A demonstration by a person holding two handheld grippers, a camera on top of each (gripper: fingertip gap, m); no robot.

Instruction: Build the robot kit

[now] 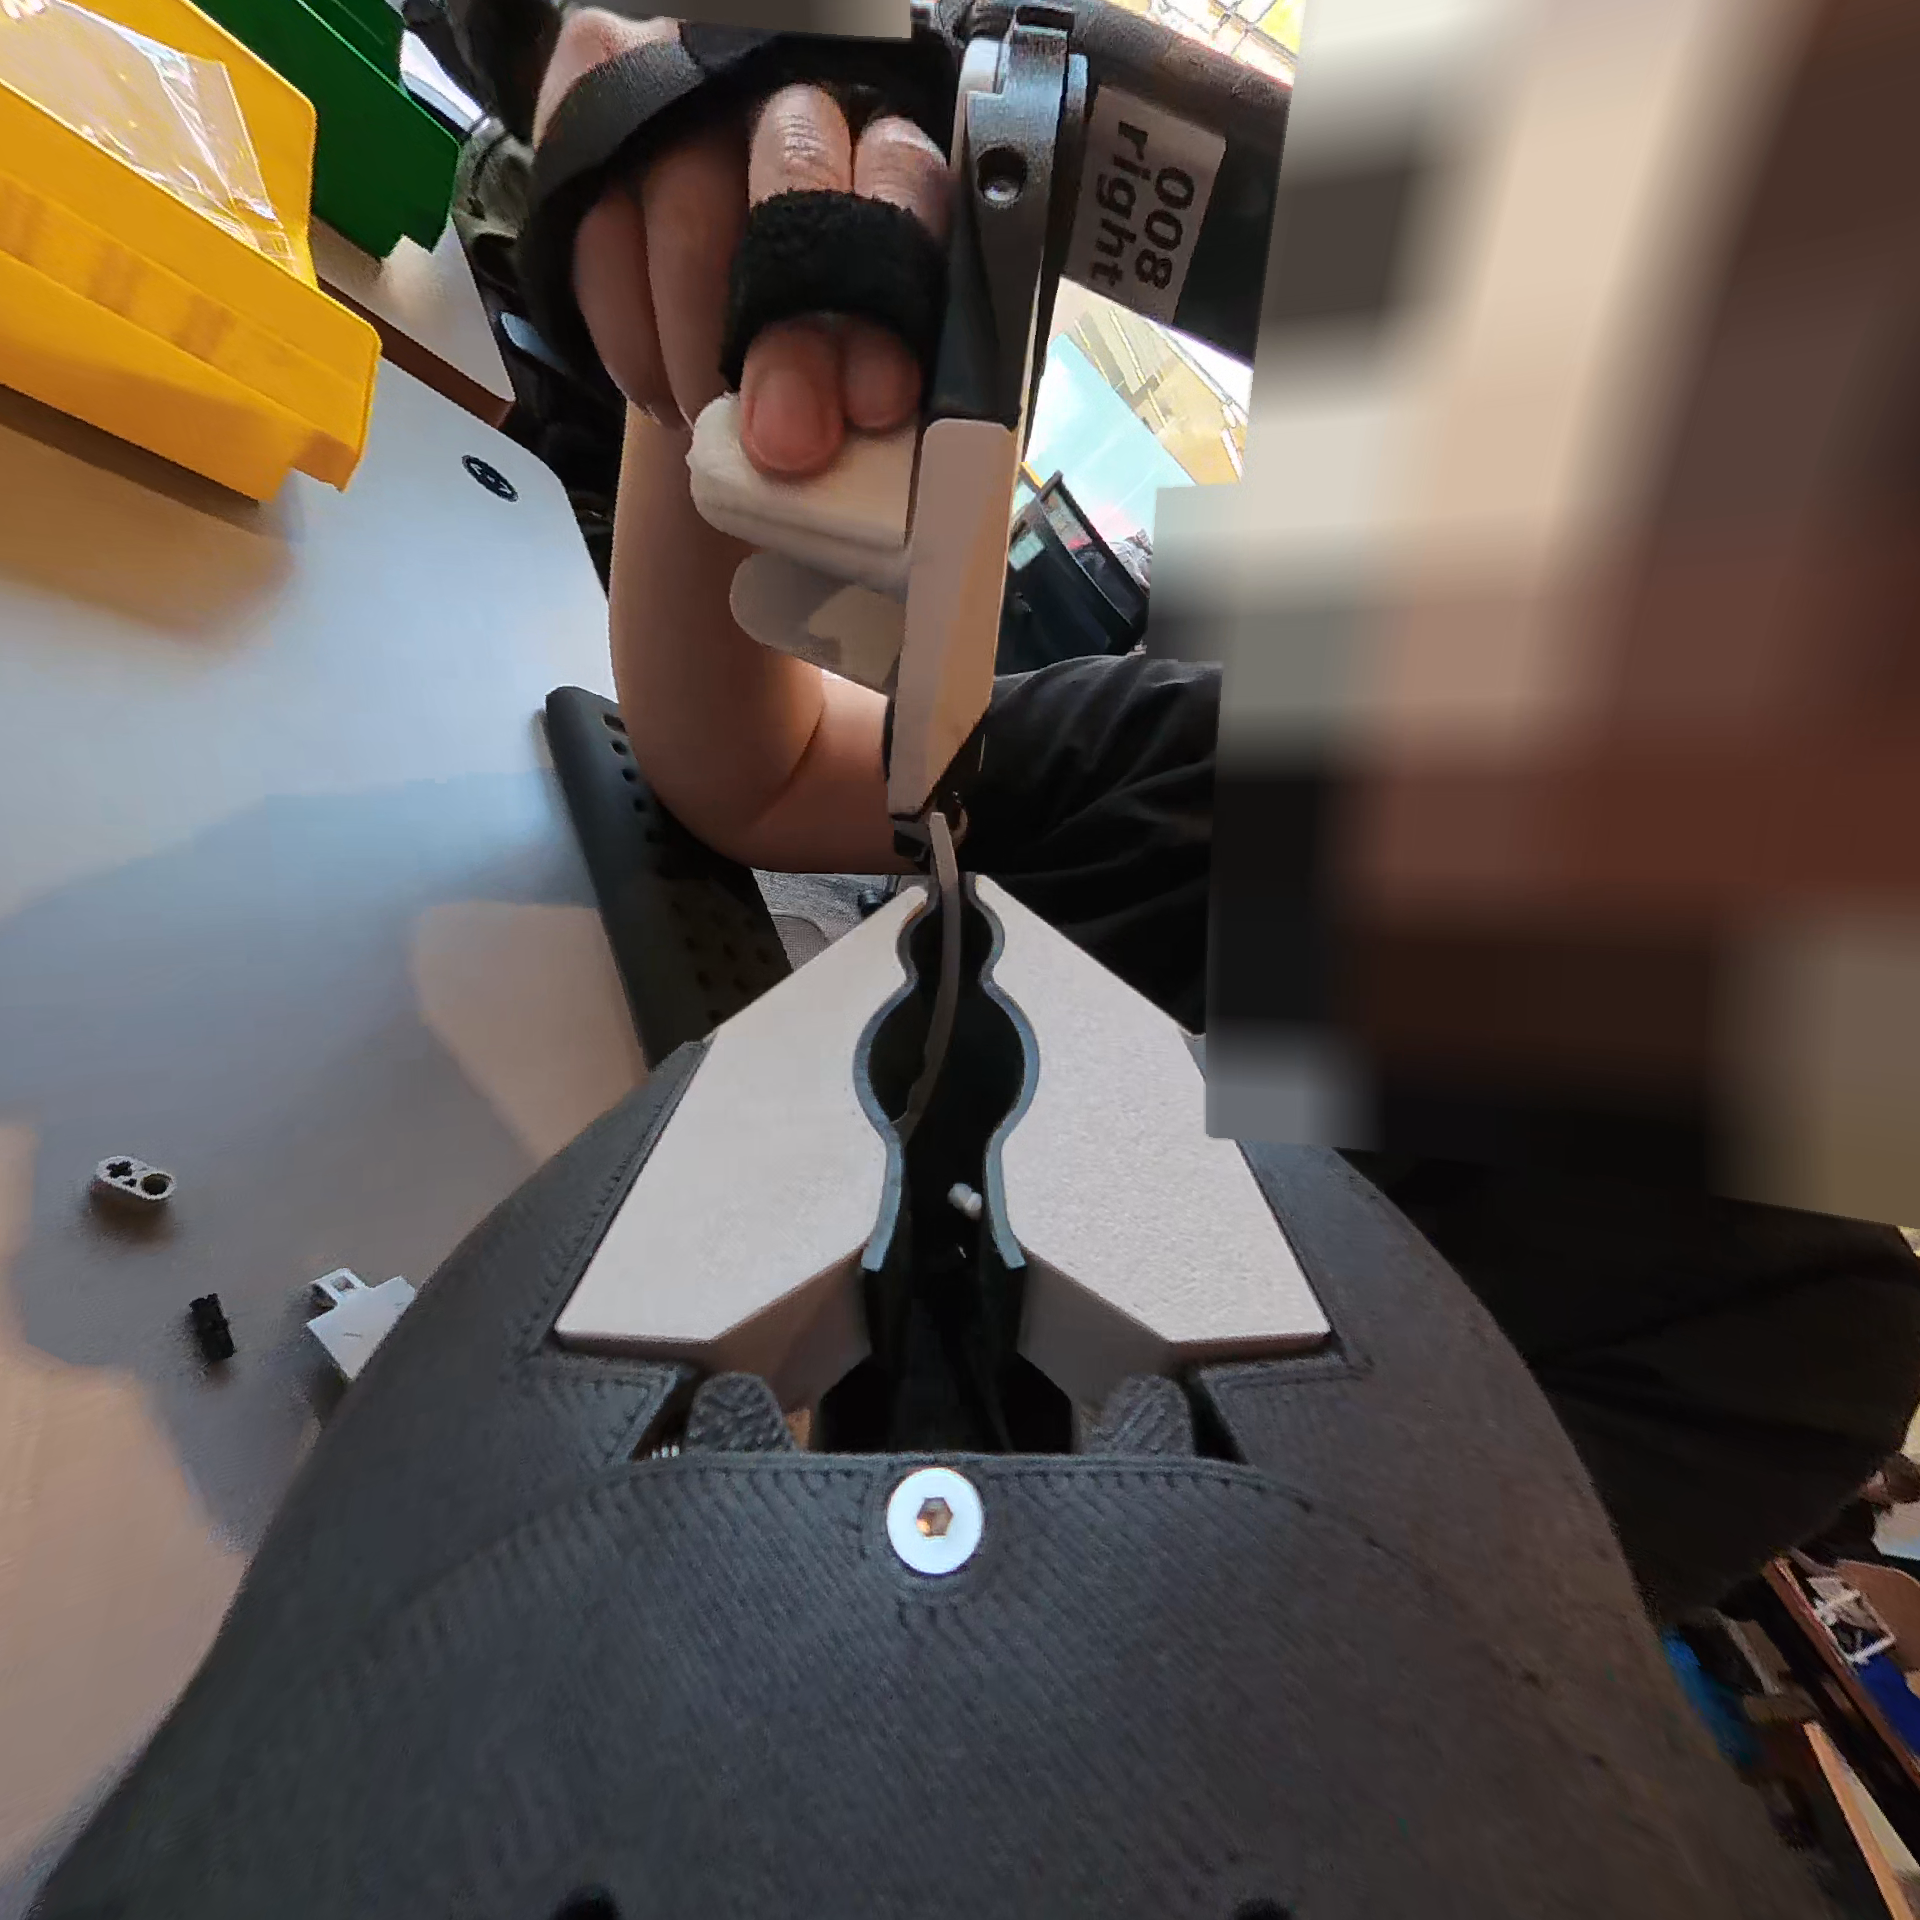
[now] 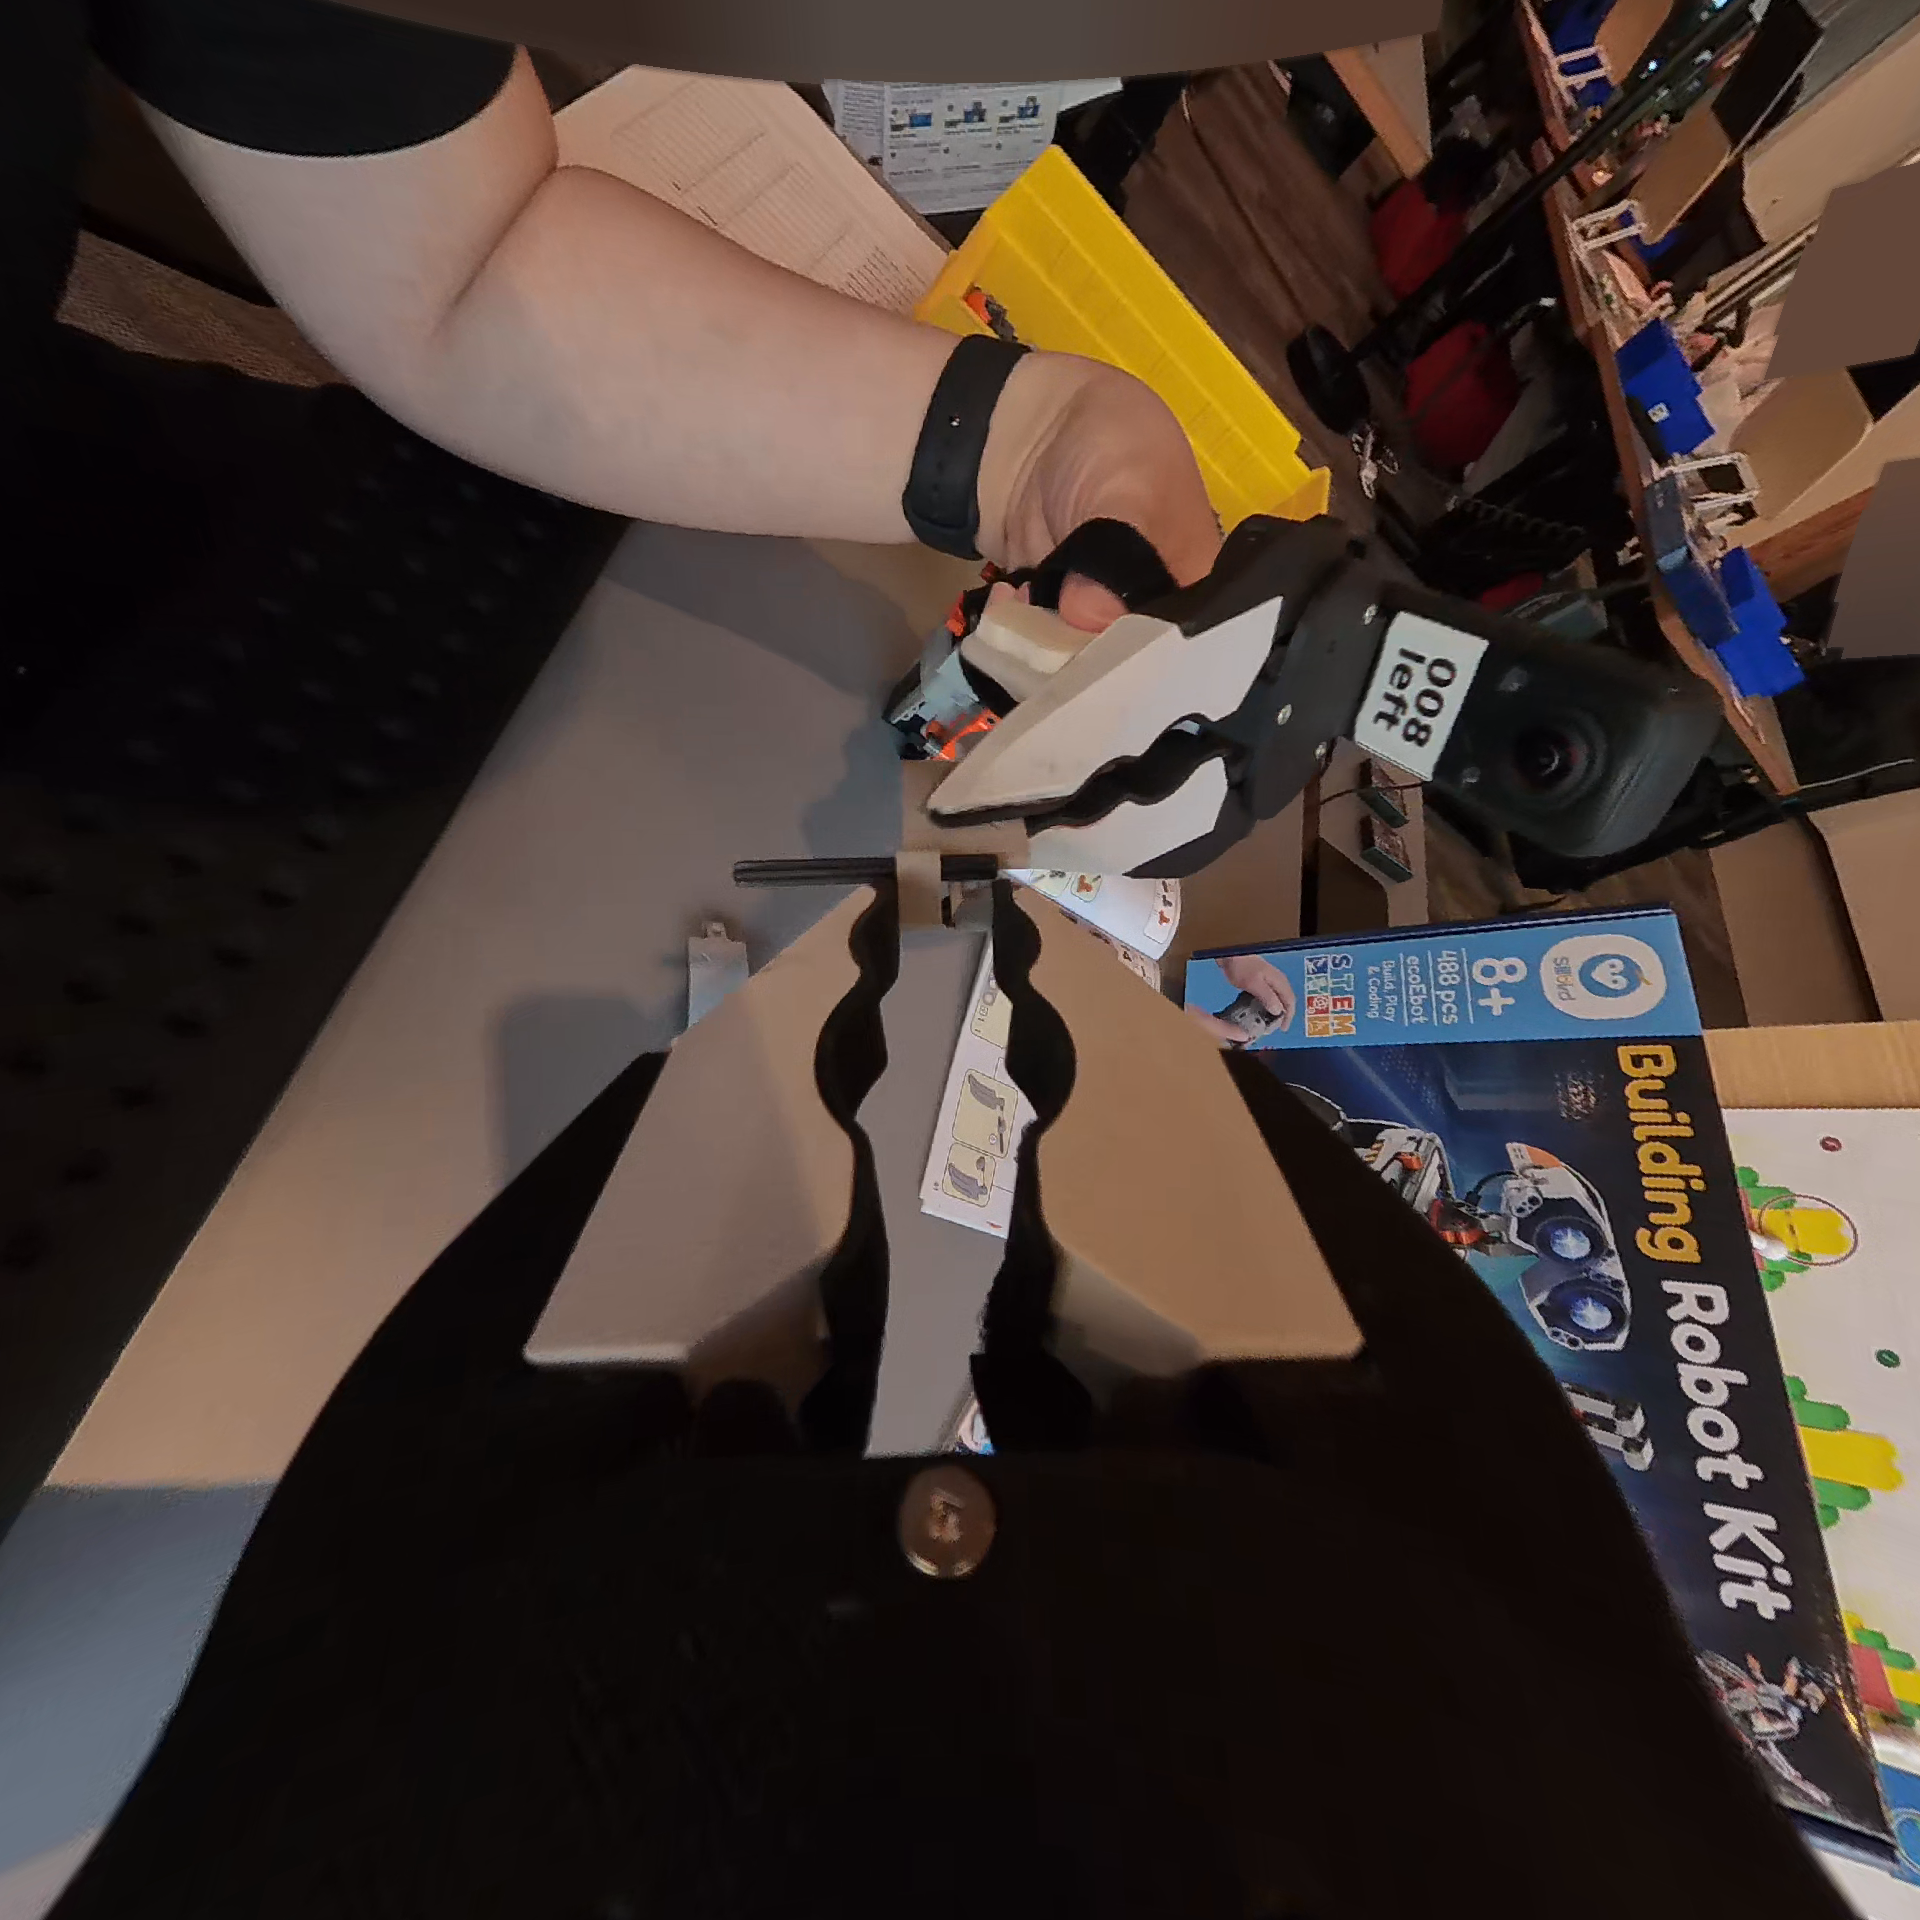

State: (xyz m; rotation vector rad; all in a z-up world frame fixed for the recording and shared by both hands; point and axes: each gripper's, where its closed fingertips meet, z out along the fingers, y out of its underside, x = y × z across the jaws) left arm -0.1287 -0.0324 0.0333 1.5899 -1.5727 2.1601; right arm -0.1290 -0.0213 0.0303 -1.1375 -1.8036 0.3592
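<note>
My right gripper (image 2: 940, 899) is shut on a small grey connector (image 2: 918, 885) with a thin black rod (image 2: 810, 871) through it, held above the grey table (image 2: 675, 727). In the left wrist view the right gripper (image 1: 925, 826) points down from above, held by a hand (image 1: 790, 343). My left gripper (image 1: 951, 888) is closed to a narrow slot, and the thin rod (image 1: 940, 987) runs along that slot up to the right gripper's tips. In the right wrist view the left gripper (image 2: 951, 810) sits just above the connector, jaws together.
A yellow bin (image 1: 156, 260) and a green bin (image 1: 364, 125) stand at the table's far left. Small loose parts (image 1: 133, 1182) lie on the table. A blue kit box (image 2: 1507, 1195), an instruction sheet (image 2: 977, 1101) and a partly built model (image 2: 935, 696) are close by. Left and right tips are no more than a few centimetres apart.
</note>
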